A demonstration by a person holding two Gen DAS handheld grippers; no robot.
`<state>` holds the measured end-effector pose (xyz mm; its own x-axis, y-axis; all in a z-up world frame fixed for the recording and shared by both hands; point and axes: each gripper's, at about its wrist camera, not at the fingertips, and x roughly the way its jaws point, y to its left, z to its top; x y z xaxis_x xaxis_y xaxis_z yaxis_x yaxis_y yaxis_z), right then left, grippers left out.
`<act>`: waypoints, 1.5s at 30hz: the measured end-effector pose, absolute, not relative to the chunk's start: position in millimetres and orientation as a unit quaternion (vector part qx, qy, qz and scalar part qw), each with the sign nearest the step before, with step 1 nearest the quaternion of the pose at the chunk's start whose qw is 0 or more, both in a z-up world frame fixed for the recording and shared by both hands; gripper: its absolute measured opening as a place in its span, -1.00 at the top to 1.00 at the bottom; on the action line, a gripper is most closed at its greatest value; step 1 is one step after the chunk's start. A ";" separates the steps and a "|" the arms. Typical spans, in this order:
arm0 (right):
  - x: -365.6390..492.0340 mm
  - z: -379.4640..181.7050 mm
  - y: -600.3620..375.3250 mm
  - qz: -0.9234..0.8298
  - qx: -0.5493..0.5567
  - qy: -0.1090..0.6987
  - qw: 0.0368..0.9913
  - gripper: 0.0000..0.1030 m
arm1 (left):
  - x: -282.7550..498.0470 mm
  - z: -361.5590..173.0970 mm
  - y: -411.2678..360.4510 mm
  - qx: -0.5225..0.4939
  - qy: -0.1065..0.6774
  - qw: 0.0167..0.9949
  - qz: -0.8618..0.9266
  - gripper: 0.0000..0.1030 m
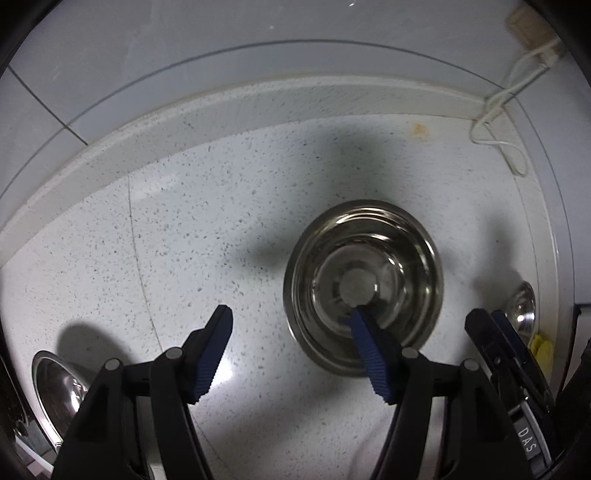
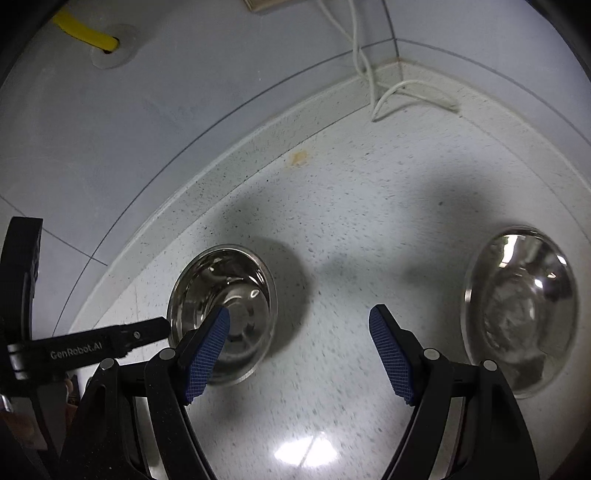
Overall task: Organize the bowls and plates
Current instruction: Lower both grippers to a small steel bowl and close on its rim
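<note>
A steel bowl [image 1: 364, 284] stands upright on the speckled white counter [image 1: 207, 229]. My left gripper [image 1: 291, 313] hangs over the bowl's left rim, pointing straight down. It is open: one pad is above the bowl's inside, the other above bare counter, and neither touches the bowl. In the right wrist view the same bowl [image 2: 221, 314] is at the left and a shallow steel dish [image 2: 521, 314] at the right. My right gripper [image 2: 299, 314] is open over the counter between them, holding nothing. A third steel bowl [image 1: 55, 391] lies at the lower left.
The counter [image 2: 332, 229] ends in a raised lip against a tiled wall. A looped white cable [image 2: 373, 92] lies in the back corner under a wall socket. A yellow hose [image 2: 85, 33] comes out of the wall. The left gripper's black body [image 2: 92, 343] reaches in beside the bowl.
</note>
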<state>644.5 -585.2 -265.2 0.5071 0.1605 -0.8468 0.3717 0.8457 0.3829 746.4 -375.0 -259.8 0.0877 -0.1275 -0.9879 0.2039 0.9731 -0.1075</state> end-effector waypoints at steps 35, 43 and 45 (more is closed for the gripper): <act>642.3 -298.3 -543.7 -0.044 0.300 0.538 0.786 0.86 | 733.8 -298.3 -383.8 0.025 0.684 0.716 -0.139 0.78; 612.3 -262.2 -490.0 -0.030 0.274 0.533 0.800 0.84 | 691.2 -254.7 -324.8 0.024 0.661 0.737 -0.138 0.75; 608.1 -252.5 -466.9 -0.020 0.262 0.531 0.805 0.84 | 685.6 -244.0 -300.7 0.018 0.654 0.745 -0.132 0.75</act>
<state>608.1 -466.9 -252.5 0.4345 0.2470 -0.8662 0.3100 0.8619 0.4013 685.6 -300.7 -244.0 0.1109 -0.1731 -0.9786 0.2203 0.9645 -0.1456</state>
